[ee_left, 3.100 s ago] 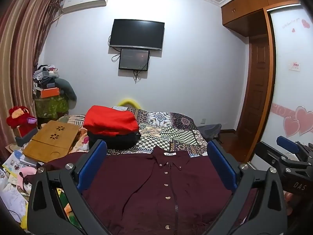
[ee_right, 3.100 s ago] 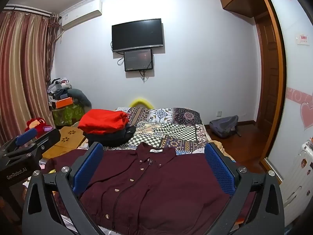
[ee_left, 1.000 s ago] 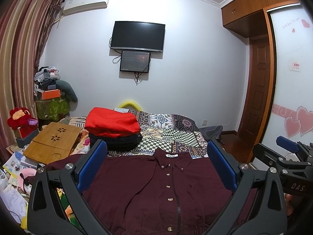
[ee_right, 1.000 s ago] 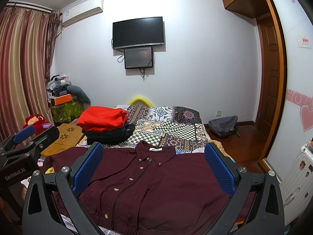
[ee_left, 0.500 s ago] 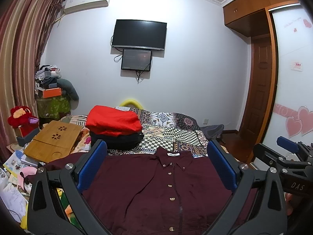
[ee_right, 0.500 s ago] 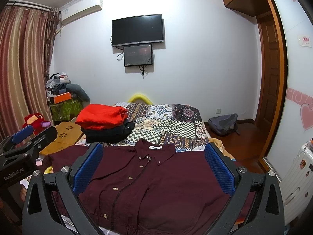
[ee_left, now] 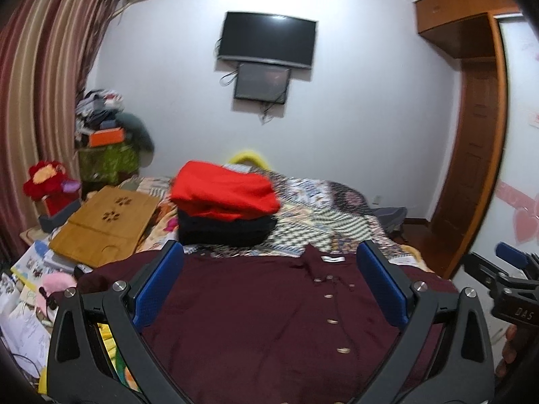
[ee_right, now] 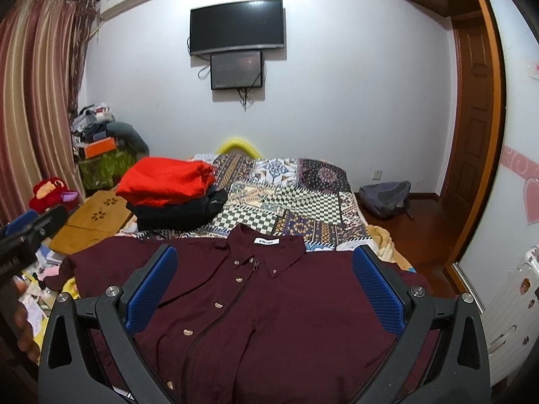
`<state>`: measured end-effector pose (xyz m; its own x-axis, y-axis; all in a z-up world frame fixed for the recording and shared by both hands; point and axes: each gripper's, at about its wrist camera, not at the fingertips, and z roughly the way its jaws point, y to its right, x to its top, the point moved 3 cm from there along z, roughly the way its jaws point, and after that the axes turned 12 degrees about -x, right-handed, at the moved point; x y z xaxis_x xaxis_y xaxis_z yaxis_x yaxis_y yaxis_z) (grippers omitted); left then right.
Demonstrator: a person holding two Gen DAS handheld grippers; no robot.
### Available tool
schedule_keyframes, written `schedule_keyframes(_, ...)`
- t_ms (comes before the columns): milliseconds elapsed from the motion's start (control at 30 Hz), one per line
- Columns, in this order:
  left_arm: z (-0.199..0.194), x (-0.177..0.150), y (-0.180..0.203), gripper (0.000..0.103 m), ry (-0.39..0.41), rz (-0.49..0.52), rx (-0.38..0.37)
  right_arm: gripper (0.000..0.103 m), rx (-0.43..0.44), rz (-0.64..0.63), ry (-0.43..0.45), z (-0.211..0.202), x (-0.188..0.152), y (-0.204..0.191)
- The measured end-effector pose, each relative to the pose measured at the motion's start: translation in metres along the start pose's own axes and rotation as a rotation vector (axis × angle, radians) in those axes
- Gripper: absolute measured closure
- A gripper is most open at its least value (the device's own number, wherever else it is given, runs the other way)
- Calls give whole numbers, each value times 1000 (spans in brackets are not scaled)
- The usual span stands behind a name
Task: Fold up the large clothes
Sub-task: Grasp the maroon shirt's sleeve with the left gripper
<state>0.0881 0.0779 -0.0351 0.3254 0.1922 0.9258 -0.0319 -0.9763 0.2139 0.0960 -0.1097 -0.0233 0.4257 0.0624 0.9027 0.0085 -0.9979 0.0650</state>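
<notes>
A large maroon button-up shirt lies spread flat, front up, on the near end of the bed, collar away from me; it also shows in the right wrist view. My left gripper is open and empty, held above the shirt's left half. My right gripper is open and empty, held above the shirt's chest. The right gripper shows at the right edge of the left wrist view. The left gripper shows at the left edge of the right wrist view.
A stack of folded red and black clothes sits on the patterned bedspread beyond the shirt. A wooden lap tray and loose papers lie to the left. A grey backpack lies on the floor by the door.
The left gripper's view has swung to the left and tilted down a little, so the shirt's collar now sits right of centre. The right gripper has dipped slightly toward the shirt. Both stay open.
</notes>
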Motion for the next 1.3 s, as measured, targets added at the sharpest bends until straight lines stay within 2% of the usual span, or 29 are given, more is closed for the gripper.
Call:
schedule_keyframes(233, 33, -1, -97, 0, -60, -153, 158, 0, 4, -42, -91, 36, -3, -17)
schedule_keyframes(400, 55, -17, -178, 0, -141, -274, 273, 0, -1, -74, -179, 67, -9, -29)
schedule_keyframes(467, 59, -28, -207, 0, -175, -324, 298, 0, -5, -83, -212, 79, -11, -31)
schedule_keyframes(533, 63, -39, -234, 0, -215, -380, 298, 0, -8, -85, -247, 88, -15, -32)
schedule_keyframes(767, 89, -89, -316, 0, -347, -603, 224, 0, -3, -83, -333, 112, -21, -41)
schedule_keyframes(867, 100, -111, -336, 0, -363, -742, 153, 0, 2, -88, -355, 122, -22, -45)
schedule_keyframes(933, 108, -122, -349, 0, -365, -802, 139, 0, 0, -99, -363, 124, -23, -49)
schedule_keyframes(1033, 118, -133, -362, 2, -357, -857, 127, 0, -4, -120, -370, 130, -23, -53)
schedule_keyframes(1133, 128, -138, -373, 13, -355, -899, 116, 0, -3, -133, -382, 136, -24, -57)
schedule_keyframes(1233, 136, -137, -379, 15, -349, -892, 136, 0, -2, -142, -389, 140, -23, -61)
schedule_keyframes(1300, 142, -134, -381, 22, -354, -859, 168, 0, 0, -142, -386, 140, -22, -61)
